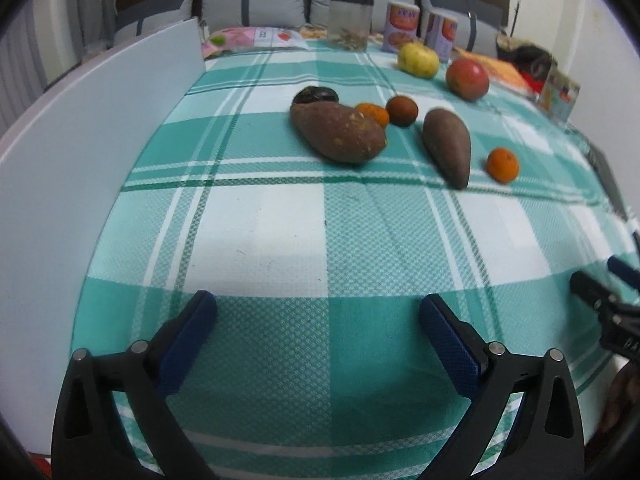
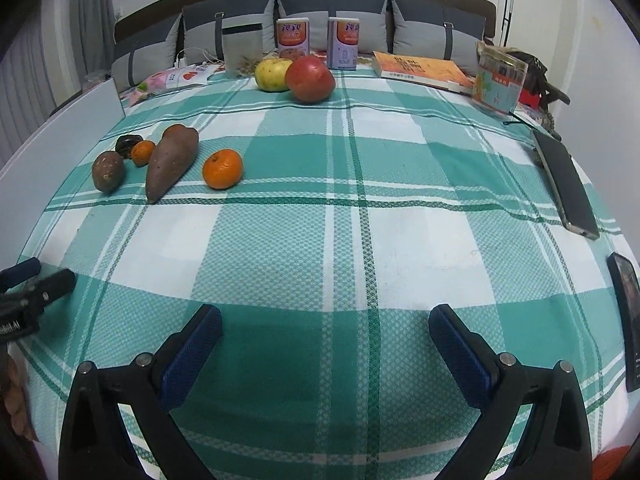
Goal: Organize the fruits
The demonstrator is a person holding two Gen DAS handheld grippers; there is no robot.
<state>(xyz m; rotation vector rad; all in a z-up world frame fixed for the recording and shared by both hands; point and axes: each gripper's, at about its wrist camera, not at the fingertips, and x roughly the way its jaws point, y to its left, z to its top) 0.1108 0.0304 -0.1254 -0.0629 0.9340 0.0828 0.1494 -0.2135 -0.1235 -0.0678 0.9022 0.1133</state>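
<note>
- The fruits lie scattered on the checked cloth of the surface [image 2: 360, 240]: a mandarin [image 2: 222, 168] sits alone toward the left side, a second small mandarin [image 2: 143, 152] is tucked among the brown roots, and a yellow apple [image 2: 273, 74] touches a red apple [image 2: 310, 79] near the far edge.
- Two sweet potatoes crowd the mandarins: the long one [image 2: 170, 160] lies with its thin end pointing at the near edge, the rounder one [image 2: 107, 170] just left of it. A dark round fruit [image 2: 128, 145] sits behind them; I cannot tell what it is.
- My left claw [image 1: 318, 312] hangs spread wide and holding nothing over the near edge; the cluster lies straight ahead and slightly right of it.
- My right claw [image 2: 325, 328] is likewise spread and bare; the cluster lies ahead and well to its left, the apples straight ahead but far.
- I judge the left claw nearer the mandarins, the right better placed for the apples.
- Boxes [image 2: 293, 38], a book [image 2: 420, 69] and a phone [image 2: 566, 184] ring the far and right edges.
</note>
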